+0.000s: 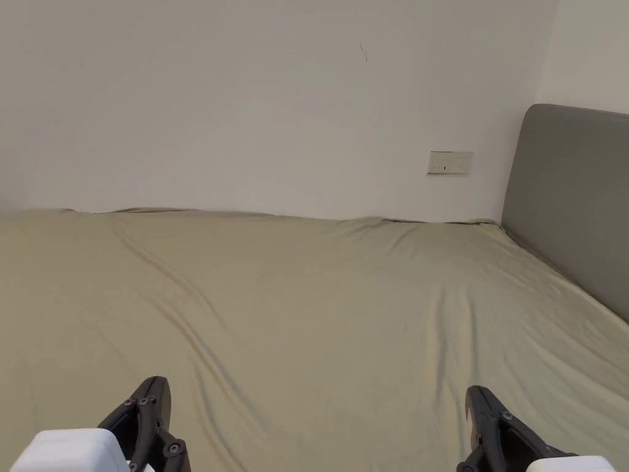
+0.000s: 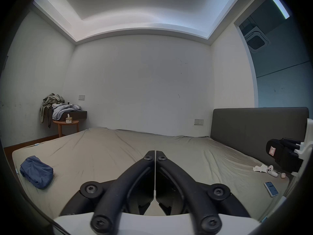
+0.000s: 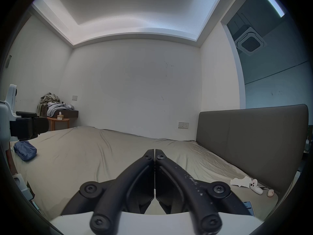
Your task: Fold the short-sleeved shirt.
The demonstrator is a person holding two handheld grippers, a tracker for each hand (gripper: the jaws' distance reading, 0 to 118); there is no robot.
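blue shirt (image 2: 36, 171) on bed (image 2: 101, 147), claws closed

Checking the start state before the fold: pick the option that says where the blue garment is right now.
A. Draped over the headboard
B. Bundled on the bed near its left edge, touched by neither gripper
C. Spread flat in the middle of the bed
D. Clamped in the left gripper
B: the blue garment lies bunched on the bed sheet near the left edge, while the left gripper and right gripper are shut on nothing.
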